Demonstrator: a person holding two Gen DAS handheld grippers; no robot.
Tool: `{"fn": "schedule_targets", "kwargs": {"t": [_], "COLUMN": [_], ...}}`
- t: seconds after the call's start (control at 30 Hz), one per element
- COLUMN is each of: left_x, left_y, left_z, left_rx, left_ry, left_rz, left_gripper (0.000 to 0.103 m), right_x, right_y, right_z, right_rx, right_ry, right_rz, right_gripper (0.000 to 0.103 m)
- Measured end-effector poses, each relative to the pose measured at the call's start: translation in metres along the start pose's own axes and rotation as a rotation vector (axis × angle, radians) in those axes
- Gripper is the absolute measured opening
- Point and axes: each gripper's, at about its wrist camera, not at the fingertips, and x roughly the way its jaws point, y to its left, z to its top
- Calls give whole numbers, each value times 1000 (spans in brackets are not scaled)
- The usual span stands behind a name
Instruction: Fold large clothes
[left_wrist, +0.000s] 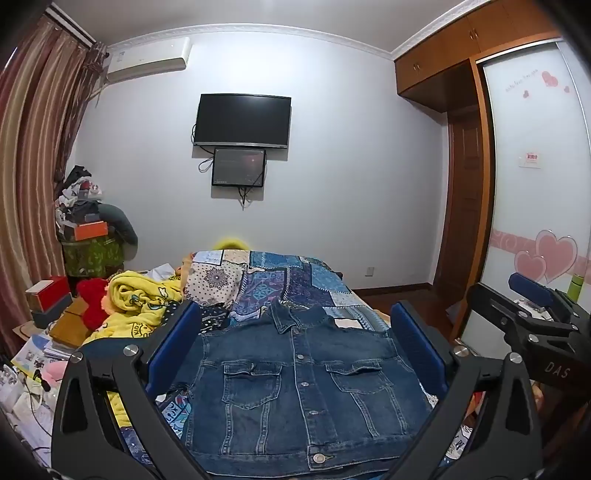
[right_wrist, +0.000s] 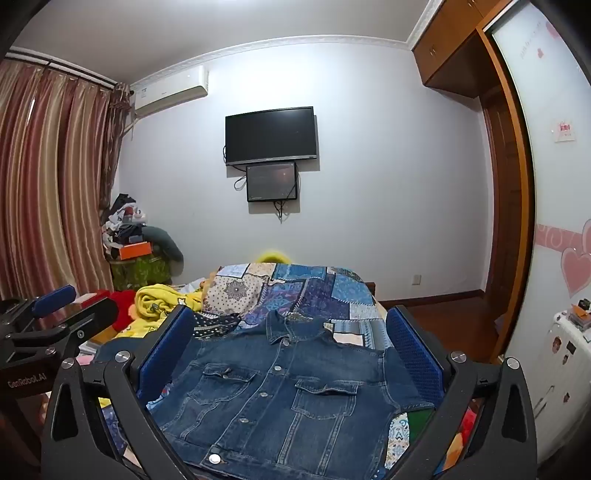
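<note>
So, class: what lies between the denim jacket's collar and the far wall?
Only patchwork quilt lies between jacket and wall, seen in both views.

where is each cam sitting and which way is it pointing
Left wrist: on the left gripper, looking forward across the bed at the denim jacket and TV; its open blue fingers frame the view, right gripper at the right edge.
Right wrist: on the right gripper, facing likewise; left gripper at the left edge.
Both share jacket, patchwork quilt, TV.
</note>
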Motion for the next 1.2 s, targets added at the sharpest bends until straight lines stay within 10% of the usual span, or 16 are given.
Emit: {"fn": "schedule_targets", "kwargs": {"t": [1.2], "left_x": [11], "left_y": [5], "left_z": [-2], "left_rx": [-6], "left_ry": [29], "left_rz": [2], "left_gripper": [103], "right_x": [4], "right_y": [-1], "right_z": [-1], "right_rx": [9], "right_ry": [17], "right_rz": [3], "right_gripper": [103]}}
